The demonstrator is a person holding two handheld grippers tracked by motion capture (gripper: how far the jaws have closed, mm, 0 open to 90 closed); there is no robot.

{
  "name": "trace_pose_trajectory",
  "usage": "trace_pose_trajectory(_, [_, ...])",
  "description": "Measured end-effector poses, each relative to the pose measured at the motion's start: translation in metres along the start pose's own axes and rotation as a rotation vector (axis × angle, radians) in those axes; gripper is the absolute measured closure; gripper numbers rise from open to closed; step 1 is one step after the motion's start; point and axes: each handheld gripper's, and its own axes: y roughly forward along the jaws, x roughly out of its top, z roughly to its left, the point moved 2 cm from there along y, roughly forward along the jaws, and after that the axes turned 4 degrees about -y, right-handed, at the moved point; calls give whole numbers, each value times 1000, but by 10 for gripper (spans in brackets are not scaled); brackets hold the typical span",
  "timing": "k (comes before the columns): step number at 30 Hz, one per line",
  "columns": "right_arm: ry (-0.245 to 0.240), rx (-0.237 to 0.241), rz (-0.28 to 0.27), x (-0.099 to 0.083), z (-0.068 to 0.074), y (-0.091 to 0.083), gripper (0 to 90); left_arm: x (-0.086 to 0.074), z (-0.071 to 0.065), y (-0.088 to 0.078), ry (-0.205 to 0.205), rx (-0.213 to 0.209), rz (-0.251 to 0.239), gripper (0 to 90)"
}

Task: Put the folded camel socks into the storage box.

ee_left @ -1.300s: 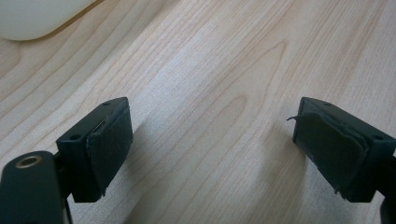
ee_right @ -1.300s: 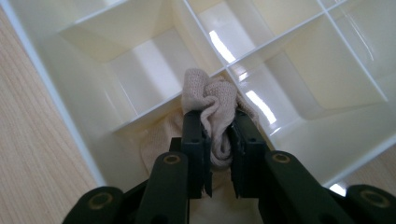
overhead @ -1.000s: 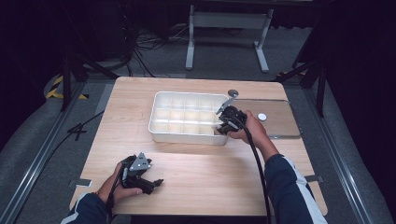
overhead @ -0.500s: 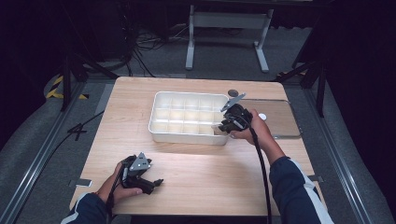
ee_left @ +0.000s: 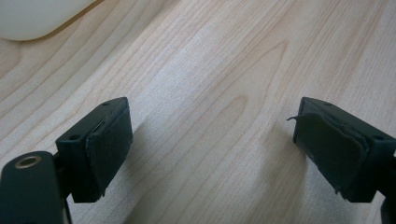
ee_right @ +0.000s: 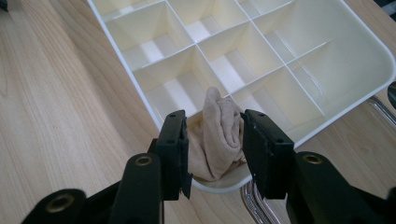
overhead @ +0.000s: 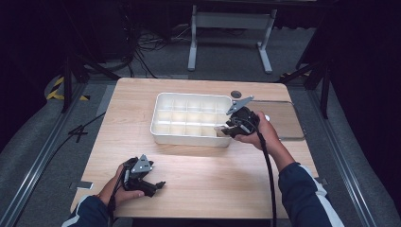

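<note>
While the left gripper (overhead: 160,185) rests wide apart on the table (overhead: 208,165), the right gripper (ee_right: 214,140) clamps a beige cloth (ee_right: 218,135) over the tray's (overhead: 163,101) near corner compartment.

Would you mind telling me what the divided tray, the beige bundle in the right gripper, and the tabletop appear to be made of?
The divided tray looks like moulded plastic, cream-white with a slight gloss: thin walls, rounded corners, soft highlights. The beige bundle held by the right gripper seems to be soft knit fabric, matte, folded and creased, possibly a sock or stocking. The tabletop shows pale wood grain, satin-smooth; solid wood or laminate is unclear.
</note>
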Motion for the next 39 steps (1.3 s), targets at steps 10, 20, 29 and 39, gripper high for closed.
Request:
trace_pose_trajectory(10, [-26, -26, -7, -2, 7, -11, 493, 0, 0, 0, 0, 1, 0, 121])
trace_pose_trajectory(20, [-28, -58, -29, -10, 10, -27, 404, 0, 0, 0, -1, 0, 0, 121])
trace_pose_trajectory(29, [-60, -94, -14, -25, 14, -35, 362, 0, 0, 0, -1, 0, 0, 121])
trace_pose_trajectory(39, [-98, -110, 14, -39, 20, -39, 347, 0, 0, 0, 0, 0, 0, 121])
